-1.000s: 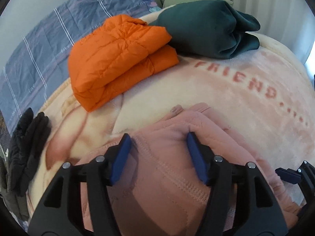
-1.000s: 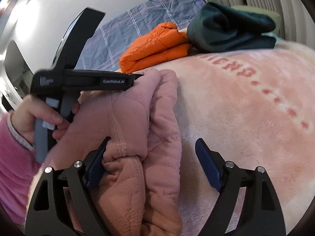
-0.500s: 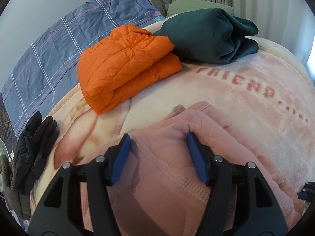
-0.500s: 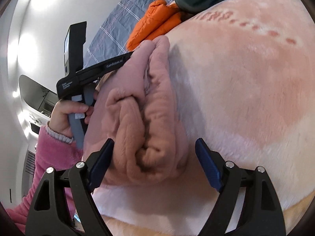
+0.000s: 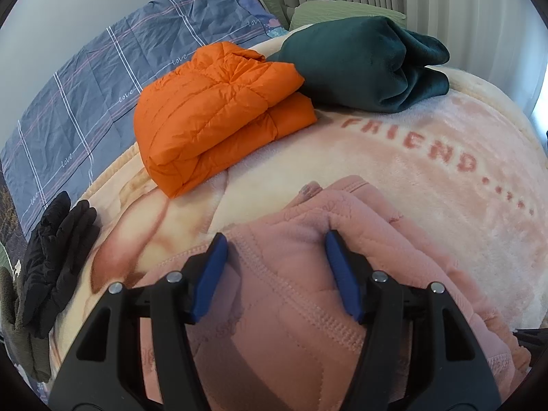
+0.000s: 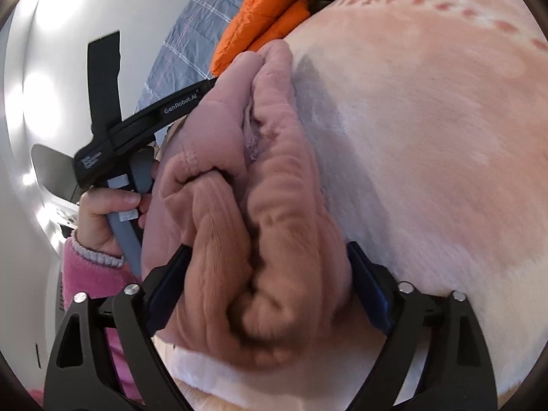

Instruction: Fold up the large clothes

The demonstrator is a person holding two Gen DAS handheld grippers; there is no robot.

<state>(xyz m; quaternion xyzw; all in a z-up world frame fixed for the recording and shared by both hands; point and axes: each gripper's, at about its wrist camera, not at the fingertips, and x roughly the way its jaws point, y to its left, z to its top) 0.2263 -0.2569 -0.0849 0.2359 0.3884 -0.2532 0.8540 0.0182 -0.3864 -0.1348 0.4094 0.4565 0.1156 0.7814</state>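
A folded pink fleece garment (image 5: 308, 294) lies at the near edge of the bed on a pink "FRIEND" blanket (image 5: 428, 178). My left gripper (image 5: 275, 263) straddles the top of the bundle, its blue pads pressed into the fleece on both sides. In the right wrist view the same pink garment (image 6: 260, 226) shows as a thick bundle standing on edge. My right gripper (image 6: 267, 284) has its jaws around the bundle's near end, both pads touching the fabric. The left gripper's body (image 6: 147, 126) and the hand that holds it show at the left.
A folded orange puffer jacket (image 5: 212, 109) and a folded dark green garment (image 5: 370, 61) lie at the back of the bed. Black gloves (image 5: 54, 257) lie at the left edge on a blue plaid sheet (image 5: 85, 96). A wall is on the left.
My right gripper has dropped to the bundle's near end and come around it, so the fabric now fills its jaws. The left gripper has held its grip and lifted slightly.
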